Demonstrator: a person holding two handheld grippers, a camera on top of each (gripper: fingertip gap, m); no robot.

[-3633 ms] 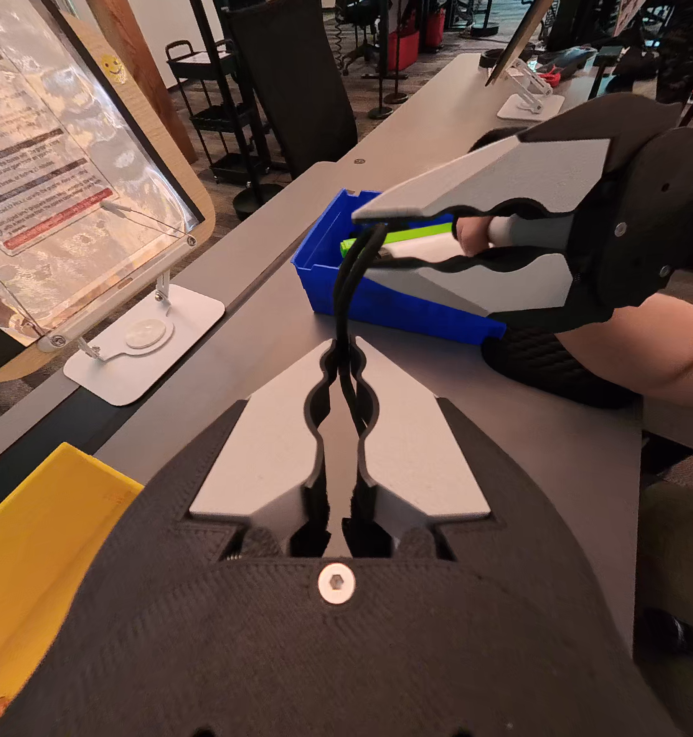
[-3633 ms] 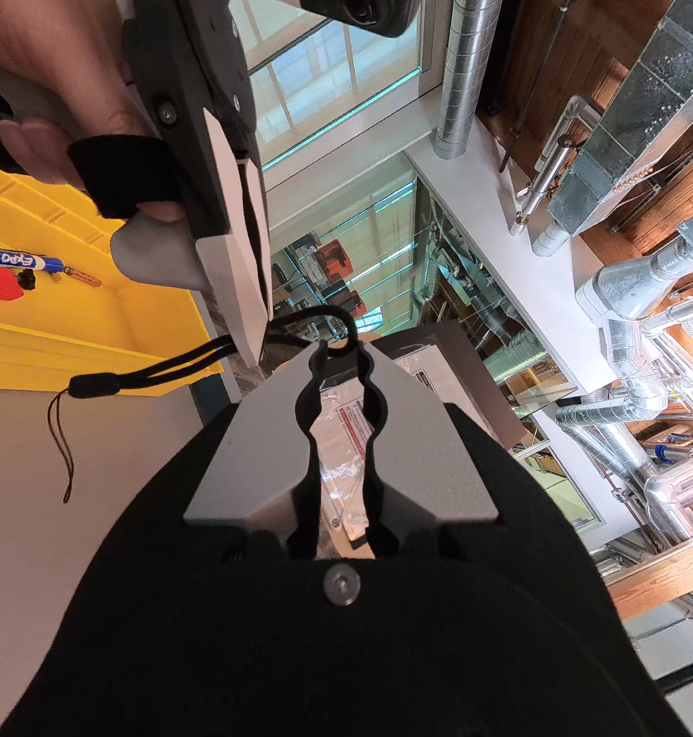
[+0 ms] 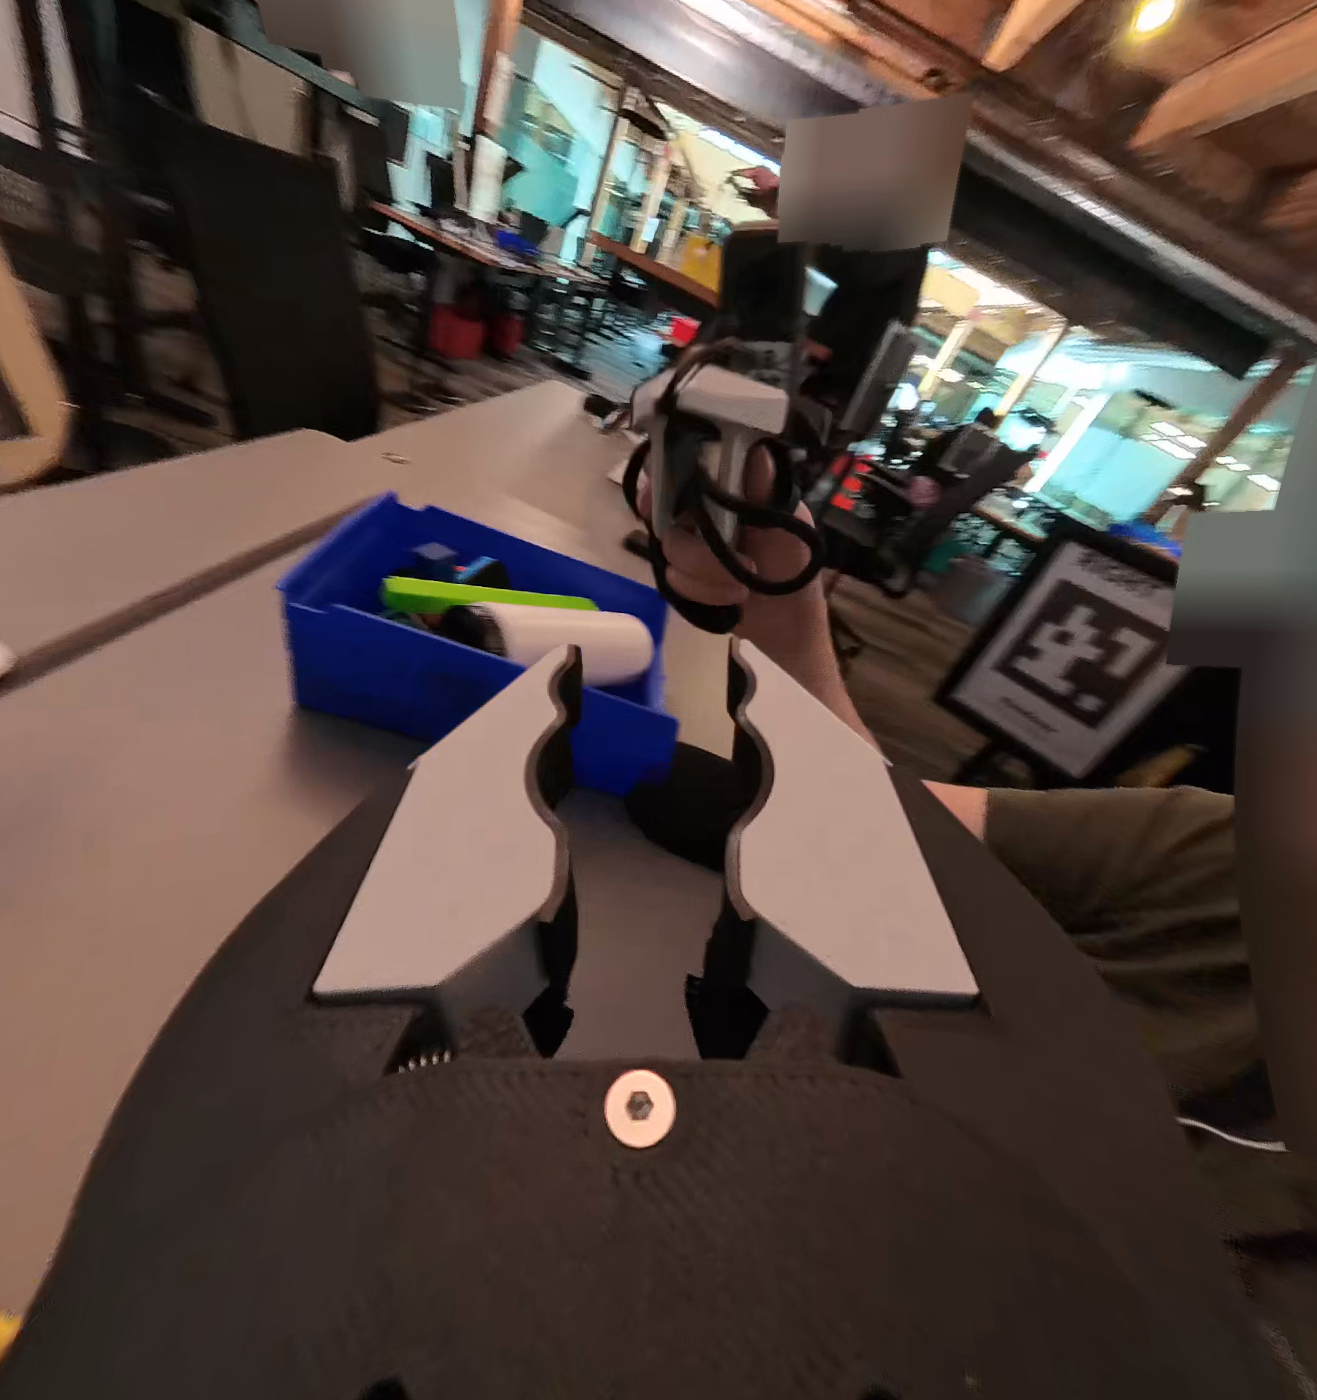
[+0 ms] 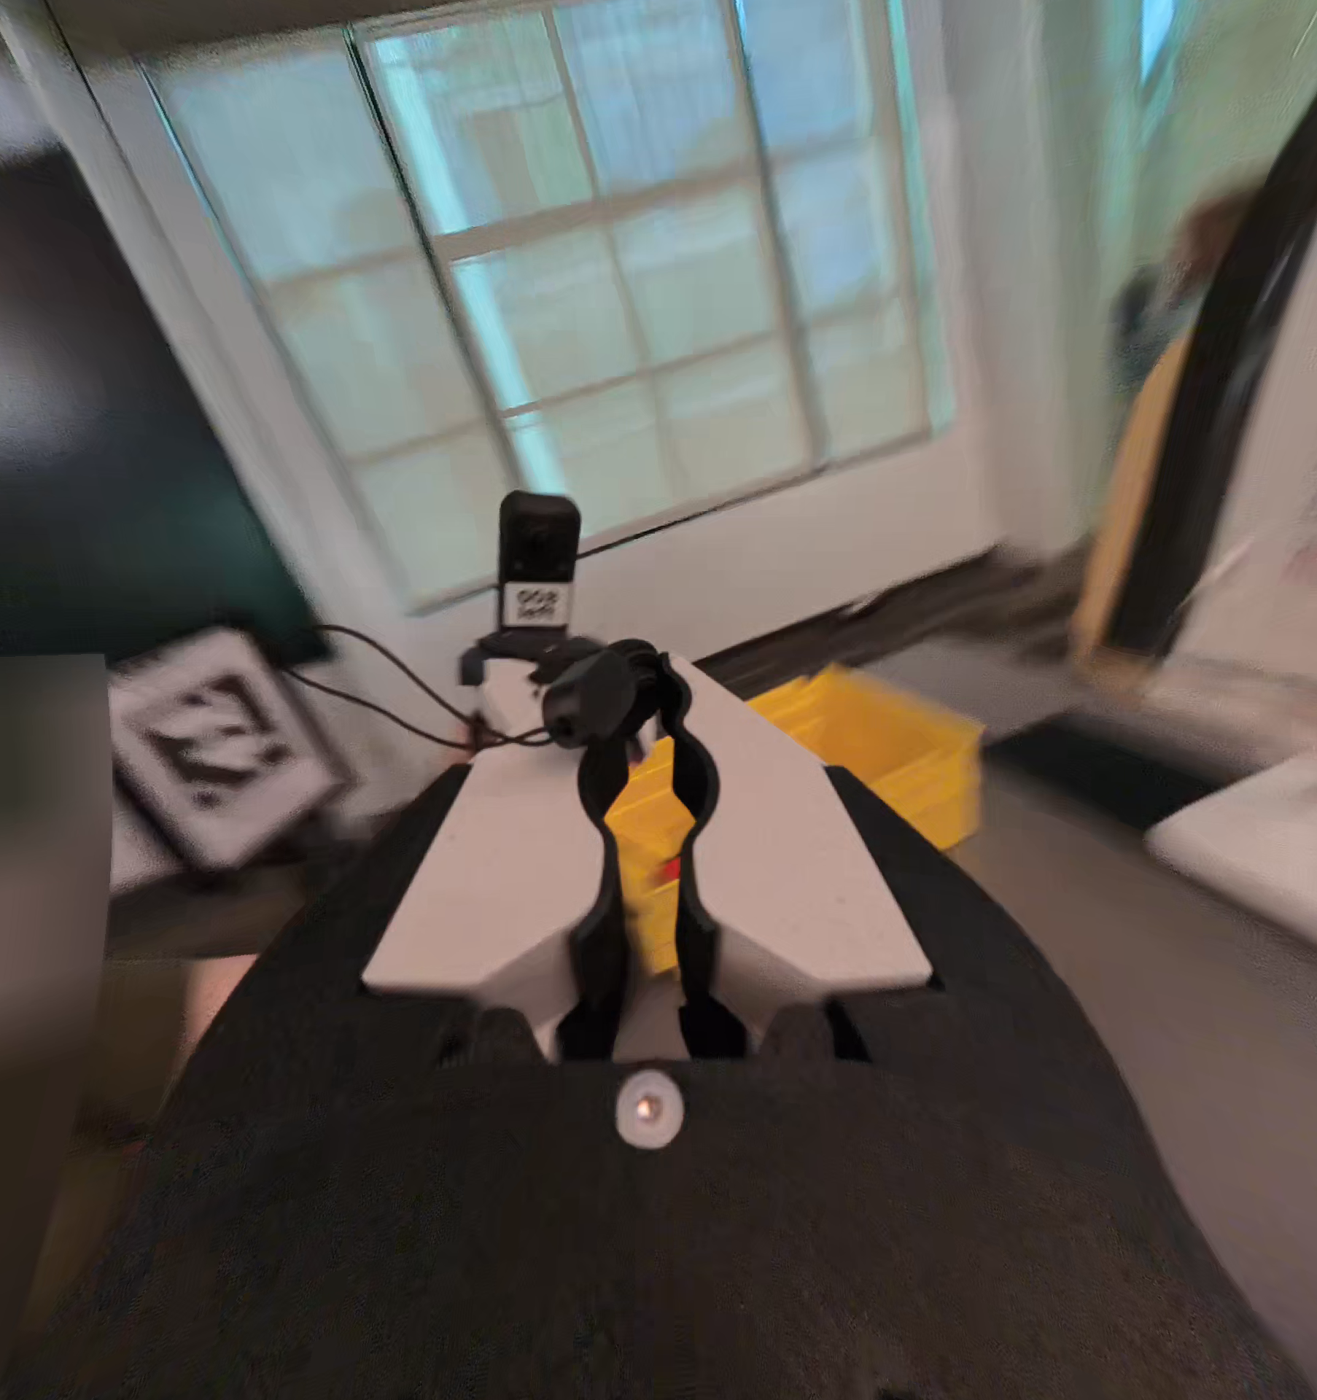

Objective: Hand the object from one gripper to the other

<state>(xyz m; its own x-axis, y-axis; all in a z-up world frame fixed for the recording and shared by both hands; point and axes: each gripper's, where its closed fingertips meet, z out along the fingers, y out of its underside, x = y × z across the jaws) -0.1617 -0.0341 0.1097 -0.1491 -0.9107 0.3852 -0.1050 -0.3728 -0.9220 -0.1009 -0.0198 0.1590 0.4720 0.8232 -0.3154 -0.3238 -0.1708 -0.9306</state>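
Observation:
The object is a black coiled cord (image 3: 746, 545). In the left wrist view it hangs in loops from my right gripper (image 3: 686, 470), which a hand holds up above the grey table (image 3: 148, 757), facing my left gripper. My left gripper (image 3: 652, 674) is open and empty, a little below and short of the cord. In the right wrist view my right gripper (image 4: 640, 674) is shut on the black cord (image 4: 591, 701) at its fingertips. The left gripper's black camera (image 4: 538, 560) shows just beyond it, and the left fingertips are hidden.
A blue bin (image 3: 383, 667) stands on the table to the left, holding a green bar (image 3: 489, 595) and a white cylinder (image 3: 580, 640). A yellow bin (image 4: 890, 750) lies below the right gripper. A framed black-and-white marker board (image 3: 1072, 659) leans at the right.

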